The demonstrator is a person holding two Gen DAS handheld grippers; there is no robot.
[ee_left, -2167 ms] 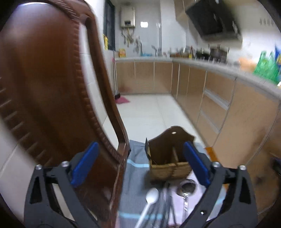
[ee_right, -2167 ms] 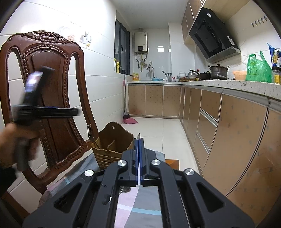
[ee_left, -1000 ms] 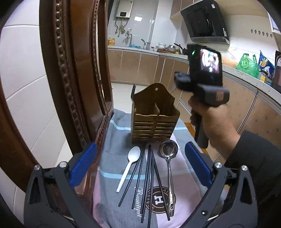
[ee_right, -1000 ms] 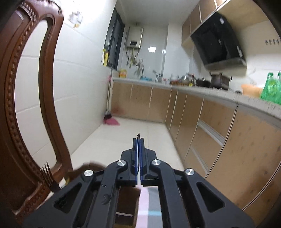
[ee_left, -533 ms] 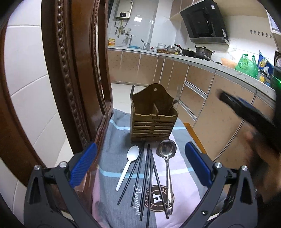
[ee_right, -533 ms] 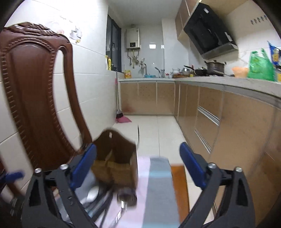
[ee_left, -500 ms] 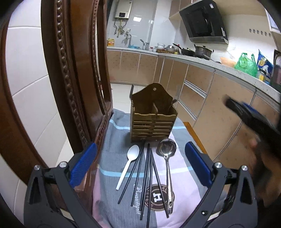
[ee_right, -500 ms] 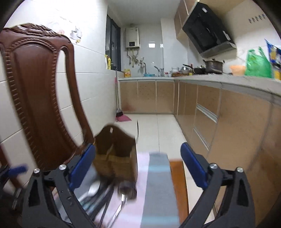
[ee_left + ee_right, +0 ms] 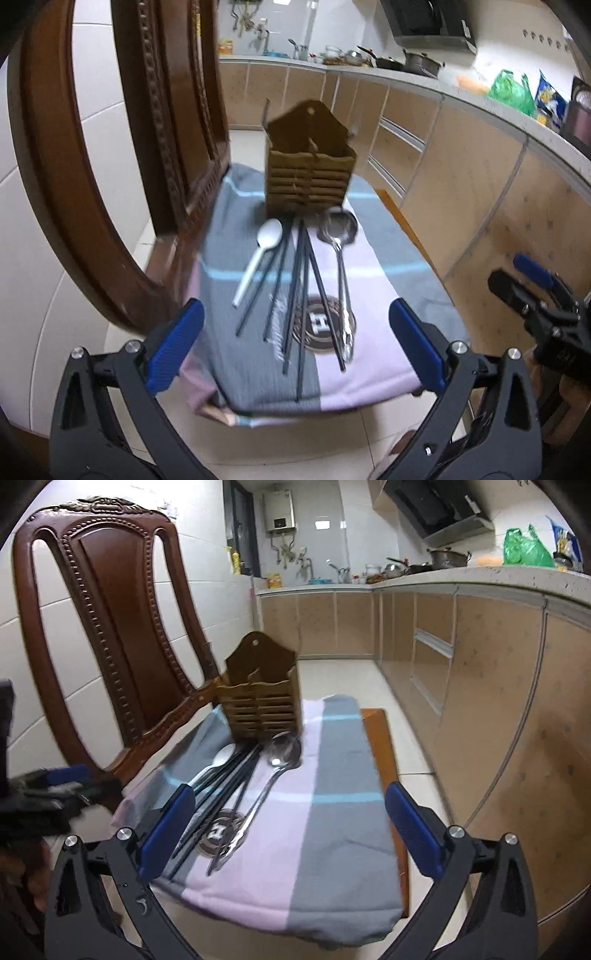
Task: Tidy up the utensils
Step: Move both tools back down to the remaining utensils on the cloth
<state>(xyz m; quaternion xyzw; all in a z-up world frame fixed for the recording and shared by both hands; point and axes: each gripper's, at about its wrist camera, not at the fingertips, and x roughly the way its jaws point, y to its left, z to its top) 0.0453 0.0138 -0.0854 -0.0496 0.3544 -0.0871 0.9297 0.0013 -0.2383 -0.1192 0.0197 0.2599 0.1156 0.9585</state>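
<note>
Both tongs, left (image 9: 295,347) and right (image 9: 288,830), gape empty; overlapping chopsticks (image 9: 299,284) at frame centre may scatter when one is pinched.

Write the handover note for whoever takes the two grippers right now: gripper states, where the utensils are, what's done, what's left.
Left gripper: open, empty, hovering at the near edge of the cloth.
Right gripper: open, empty, also short of the utensils.
Wooden caddy stands upright at the cloth's far end, beside the chair; something thin pokes out of it, but too blurred to name.
On the cloth in front of the caddy: white spoon, black chopsticks, metal ladle.
Done: nothing gripped yet.
Left: move the spoon, chopsticks and ladle into the caddy.
</note>
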